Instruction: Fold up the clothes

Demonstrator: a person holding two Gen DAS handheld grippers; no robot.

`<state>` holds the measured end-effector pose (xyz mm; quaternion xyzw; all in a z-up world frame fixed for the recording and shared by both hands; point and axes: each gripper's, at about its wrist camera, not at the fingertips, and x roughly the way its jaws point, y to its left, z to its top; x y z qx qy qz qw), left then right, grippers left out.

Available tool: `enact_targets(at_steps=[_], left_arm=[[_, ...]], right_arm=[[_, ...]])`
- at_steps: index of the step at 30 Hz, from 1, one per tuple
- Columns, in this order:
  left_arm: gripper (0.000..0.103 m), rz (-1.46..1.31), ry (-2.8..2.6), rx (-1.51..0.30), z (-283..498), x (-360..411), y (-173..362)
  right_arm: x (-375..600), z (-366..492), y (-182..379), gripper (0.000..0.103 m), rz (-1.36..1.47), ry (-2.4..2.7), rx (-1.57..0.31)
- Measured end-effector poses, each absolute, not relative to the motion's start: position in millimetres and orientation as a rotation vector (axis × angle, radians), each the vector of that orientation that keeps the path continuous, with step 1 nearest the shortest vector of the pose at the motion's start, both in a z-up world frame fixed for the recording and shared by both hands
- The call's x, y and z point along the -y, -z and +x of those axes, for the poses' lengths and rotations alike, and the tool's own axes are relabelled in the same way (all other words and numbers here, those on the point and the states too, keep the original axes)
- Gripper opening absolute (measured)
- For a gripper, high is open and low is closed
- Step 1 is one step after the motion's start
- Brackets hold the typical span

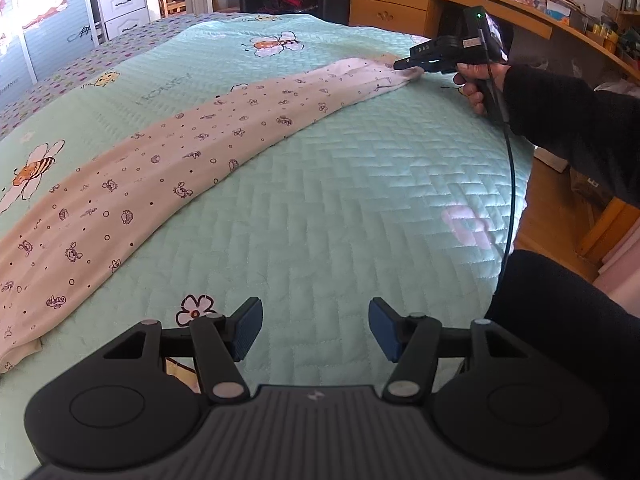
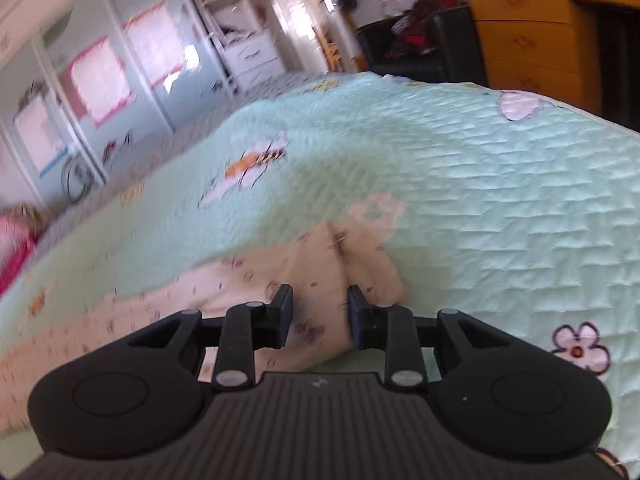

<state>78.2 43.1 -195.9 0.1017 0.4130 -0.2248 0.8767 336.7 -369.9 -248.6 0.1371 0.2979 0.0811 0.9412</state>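
Garment (image 1: 168, 168): long cream cloth with small printed figures, laid flat in a band across the green quilt (image 1: 340, 208) — running from 8 o'clock in the left wrist view up to 1 o'clock.
Left gripper (image 1: 315, 330): hanging over bare quilt, jaws released and standing wide, nothing between the blue pads (image 1: 248, 328).
Garment vs left gripper: the cloth's near end lies off at 9 o'clock from the pads, apart from them — no contact.
Right gripper (image 1: 408, 65): out at the far end of the cloth, at 1 o'clock in the left wrist view, held in a hand (image 1: 476, 84) with a dark sleeve (image 1: 568, 120).
Right gripper, own view (image 2: 319, 312): jaws part-way apart, and the pads do not look pressed on the fabric; a raised fold of the cloth end (image 2: 352, 264) sits in the gap and runs on ahead to 12 o'clock.
Right view quality: blurred, so whether the tips brush the fabric I cannot tell.
Garment vs right gripper: cloth spreads away to 8 o'clock beneath the tool, with its end just past the tips.
Surroundings: wooden desk (image 1: 400, 0) beyond the bed at 1 o'clock, white drawers (image 1: 124, 8) at 10 o'clock.
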Motion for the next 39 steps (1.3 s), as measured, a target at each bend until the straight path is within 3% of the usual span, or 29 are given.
enact_targets(at_steps=[6,12,16,18,28,29,31,32,39], left_arm=[[0.061,0.227,0.48,-0.869,76.1,-36.9,197.6],[0.062,0.242,0.475,-0.872,74.8,-35.6,199.3],[0.062,0.242,0.476,-0.876,74.2,-35.3,200.4],[0.062,0.246,0.477,-0.878,74.3,-34.6,201.5],[0.062,0.26,0.479,-0.89,73.5,-31.5,205.2],[0.062,0.263,0.48,-0.892,73.5,-30.8,205.8],[0.062,0.272,0.483,-0.894,72.7,-29.2,206.6],[0.062,0.278,0.483,-0.894,72.8,-27.9,207.2],[0.062,0.289,0.478,-0.891,70.5,-28.0,205.4]], right_arm=[[282.9,304.6,246.2,0.031,-0.291,-0.099,-0.443],[267.6,298.2,253.1,0.032,-0.406,-0.085,-0.409],[285.1,300.8,245.2,0.037,-0.285,-0.062,-0.421],[304.5,310.3,242.9,0.046,-0.136,-0.071,-0.456],[411.2,359.0,271.5,0.048,0.661,-0.262,-0.598],[417.1,362.1,275.3,0.046,0.721,-0.279,-0.599],[421.0,366.5,278.4,0.009,0.773,-0.299,-0.606],[418.4,368.1,277.7,0.003,0.76,-0.303,-0.619],[397.3,364.0,245.9,0.002,0.548,-0.264,-0.57]])
